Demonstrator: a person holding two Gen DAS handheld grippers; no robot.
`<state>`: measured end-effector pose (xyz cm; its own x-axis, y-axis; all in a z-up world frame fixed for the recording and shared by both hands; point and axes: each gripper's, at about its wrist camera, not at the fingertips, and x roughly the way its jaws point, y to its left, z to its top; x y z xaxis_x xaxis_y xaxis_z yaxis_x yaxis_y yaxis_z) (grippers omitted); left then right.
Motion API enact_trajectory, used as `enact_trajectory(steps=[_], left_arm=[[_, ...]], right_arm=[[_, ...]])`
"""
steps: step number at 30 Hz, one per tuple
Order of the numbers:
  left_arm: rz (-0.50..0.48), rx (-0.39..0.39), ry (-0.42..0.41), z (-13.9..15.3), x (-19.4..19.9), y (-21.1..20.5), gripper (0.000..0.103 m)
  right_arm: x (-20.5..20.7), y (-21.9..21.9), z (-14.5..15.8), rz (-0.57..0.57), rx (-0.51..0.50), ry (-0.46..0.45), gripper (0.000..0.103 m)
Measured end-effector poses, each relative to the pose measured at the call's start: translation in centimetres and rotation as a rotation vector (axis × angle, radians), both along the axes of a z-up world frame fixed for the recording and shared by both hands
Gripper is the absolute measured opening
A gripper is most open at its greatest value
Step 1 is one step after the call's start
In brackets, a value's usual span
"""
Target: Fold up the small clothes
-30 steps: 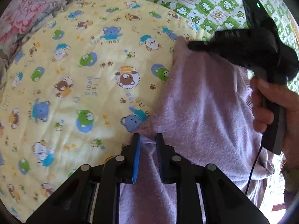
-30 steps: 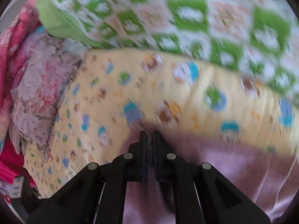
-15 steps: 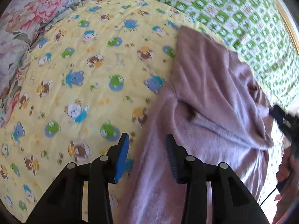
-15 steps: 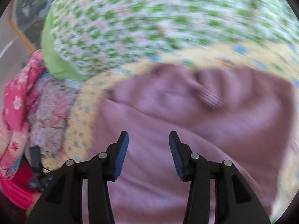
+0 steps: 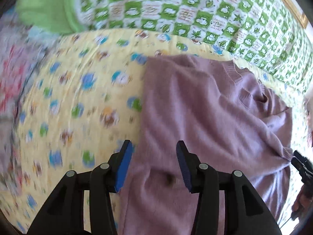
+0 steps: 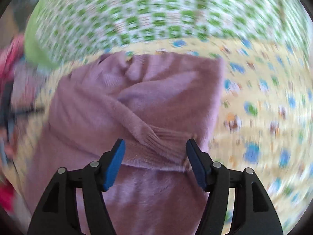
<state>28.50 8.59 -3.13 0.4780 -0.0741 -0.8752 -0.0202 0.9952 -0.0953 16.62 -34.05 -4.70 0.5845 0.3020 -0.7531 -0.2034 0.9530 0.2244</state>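
A fuzzy lilac sweater (image 5: 199, 105) lies on a yellow bear-print quilt (image 5: 78, 101), one side folded over the body. My left gripper (image 5: 154, 156) hovers over the sweater's left edge, its jaws opening, nothing pressed between the pads. In the right wrist view the same sweater (image 6: 160, 98) shows a sleeve laid across it, ending in a ribbed cuff (image 6: 156, 137). My right gripper (image 6: 154, 152) hangs just above that cuff, jaws opening and apart from the knit. The tip of the right gripper (image 5: 301, 164) also shows at the left wrist view's right edge.
A green-and-white checked blanket (image 5: 195, 13) covers the far side of the bed, with a plain green fold (image 5: 45, 13) at its left. Pink floral bedding (image 5: 13, 74) is bunched at the left edge, also seen as pink floral bedding (image 6: 9, 62). Both views are motion-blurred.
Both grippers let go of the sweater and opened. The right one swung back from the far corner to the near cuff. The folded side now lies flat.
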Motion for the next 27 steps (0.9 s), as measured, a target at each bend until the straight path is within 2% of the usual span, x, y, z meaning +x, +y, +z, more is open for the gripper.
enact_trajectory(steps=[3,4,5,6,7,8,9,10,11,12,13,15,17,18,19,20,22,24,26,27], left_arm=[[-0.022,0.034,0.002,-0.1,2.4,-0.5,0.048],[-0.033,0.034,0.008,-0.4,3.4,-0.8,0.048],[-0.037,0.038,0.013,-0.7,3.9,-0.9,0.048],[-0.040,0.049,0.021,-1.0,4.6,-1.1,0.048],[-0.041,0.067,0.034,-1.5,5.3,-1.3,0.048],[-0.042,0.073,0.040,-1.7,5.8,-1.4,0.048],[-0.044,0.074,0.041,-1.8,6.2,-1.5,0.048],[-0.044,0.075,0.033,-1.7,6.5,-1.5,0.048],[-0.042,0.077,0.028,-1.7,6.7,-1.6,0.048],[-0.037,0.078,0.024,-1.7,7.0,-1.5,0.048],[-0.029,0.083,0.026,-1.8,7.5,-1.5,0.048],[-0.008,0.099,0.034,-2.3,8.3,-1.3,0.050],[0.008,0.096,0.046,-3.0,8.9,-1.0,0.050],[0.014,0.103,0.050,-3.2,9.2,-1.0,0.052],[0.018,0.114,0.050,-3.4,9.4,-1.1,0.054],[0.025,0.135,0.045,-3.6,9.5,-1.1,0.059],[0.034,0.150,0.037,-3.9,9.8,-1.4,0.061],[0.038,0.142,0.028,-4.1,9.9,-1.1,0.062],[0.041,0.138,0.025,-4.5,9.6,-0.8,0.064],[0.043,0.135,0.026,-4.6,9.5,-0.6,0.065]], right_arm=[[0.9,2.2,-0.3,0.142,-0.131,-0.032,0.066],[1.4,3.0,-0.9,0.184,-0.195,-0.028,0.062],[1.9,3.6,-1.5,0.214,-0.242,-0.011,0.053],[2.6,3.8,-2.3,0.246,-0.270,0.022,0.017],[3.0,3.8,-2.6,0.243,-0.287,0.055,0.007],[3.5,3.3,-2.5,0.238,-0.251,0.084,0.007],[3.7,2.4,-1.8,0.227,-0.157,0.107,0.007],[4.1,0.6,-0.3,0.194,0.021,0.127,0.007],[4.2,-1.0,0.8,0.160,0.153,0.135,0.007],[4.6,-2.5,1.6,0.128,0.240,0.147,0.007],[5.0,-3.2,1.8,0.109,0.262,0.168,0.006],[6.4,-4.6,1.2,0.060,0.228,0.197,0.006],[8.1,-5.5,-1.2,0.007,0.189,0.265,0.007],[8.8,-5.8,-2.7,-0.028,0.161,0.316,0.012],[9.1,-5.9,-3.4,-0.065,0.100,0.337,0.013],[9.0,-5.9,-3.5,-0.087,0.073,0.331,0.015],[8.1,-5.5,-2.4,-0.119,0.073,0.280,0.028],[6.5,-4.7,-0.5,-0.149,0.044,0.196,0.031],[5.0,-3.4,0.9,-0.086,0.148,0.121,0.031],[4.6,-2.6,0.8,-0.043,0.179,0.122,0.031]])
